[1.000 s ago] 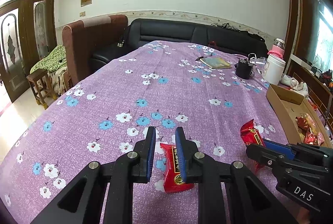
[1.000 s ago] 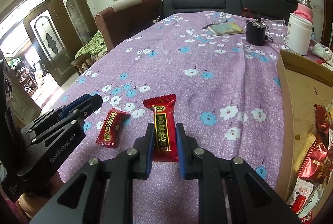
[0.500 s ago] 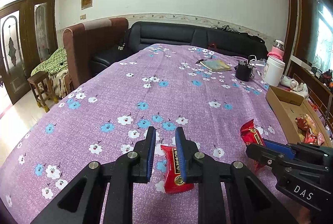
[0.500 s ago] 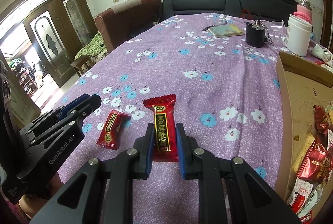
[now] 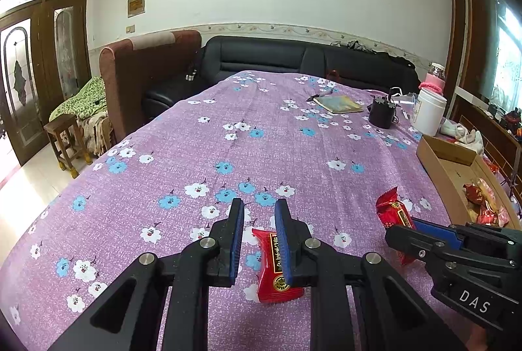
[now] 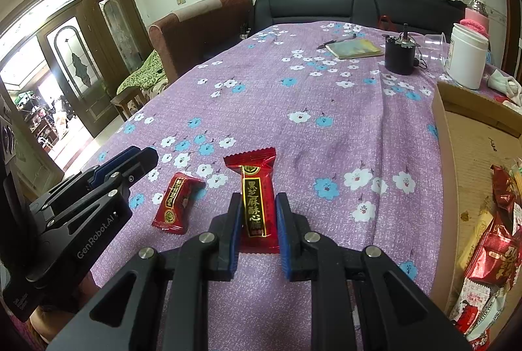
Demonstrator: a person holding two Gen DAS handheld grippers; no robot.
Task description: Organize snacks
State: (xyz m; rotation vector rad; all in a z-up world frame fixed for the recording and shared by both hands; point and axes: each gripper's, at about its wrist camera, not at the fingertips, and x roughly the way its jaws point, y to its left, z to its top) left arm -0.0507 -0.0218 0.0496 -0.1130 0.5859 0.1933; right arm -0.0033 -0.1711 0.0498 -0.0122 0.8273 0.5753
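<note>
Two red snack packets lie on the purple flowered tablecloth (image 5: 261, 148). My right gripper (image 6: 257, 204) straddles the larger packet (image 6: 256, 197), its jaws close on both sides of it. The smaller packet (image 6: 173, 204) lies to its left. In the left wrist view that smaller packet (image 5: 274, 266) lies under my left gripper (image 5: 259, 210), partly hidden behind the right finger; the jaws stand a little apart with nothing between them. The right gripper's packet also shows in the left wrist view (image 5: 393, 214).
A cardboard box (image 6: 469, 155) holding several snack packets stands at the table's right edge. A white jar (image 6: 466, 57), a black cup (image 6: 399, 55) and a notebook (image 6: 354, 48) stand at the far right. A sofa and armchair lie beyond the table.
The left wrist view has tilted up slightly. The right gripper's jaws stand a little wider around the larger packet than before.
</note>
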